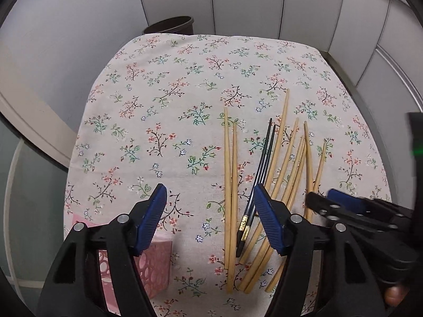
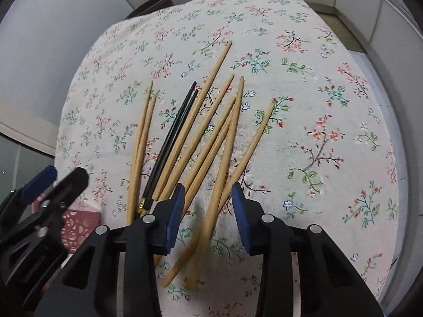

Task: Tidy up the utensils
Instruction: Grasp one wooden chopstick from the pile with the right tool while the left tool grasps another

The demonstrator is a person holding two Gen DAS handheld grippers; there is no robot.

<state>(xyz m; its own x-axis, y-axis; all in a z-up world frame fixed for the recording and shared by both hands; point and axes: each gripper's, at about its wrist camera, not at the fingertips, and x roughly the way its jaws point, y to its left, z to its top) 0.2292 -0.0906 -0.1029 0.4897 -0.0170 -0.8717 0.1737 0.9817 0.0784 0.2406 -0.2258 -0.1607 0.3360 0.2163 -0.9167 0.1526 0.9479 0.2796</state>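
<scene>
Chopstick pickup: right gripper (image 2: 207,216), half-closed and empty, is best lowered astride one pale bamboo chopstick (image 2: 224,155); left gripper (image 1: 210,219), wide and empty, is held near the black lacquered pair (image 1: 260,169).

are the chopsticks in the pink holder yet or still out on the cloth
Out. The wooden chopsticks and the black pair lie flat on the tablecloth, beside the holder.

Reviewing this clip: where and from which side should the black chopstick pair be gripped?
Probably near the gold-banded butt end of the black chopsticks, coming from above with fingers straddling both sticks. They lie flat and side by side, and a bamboo chopstick crowds their tips while the butt's left side is clear.
</scene>
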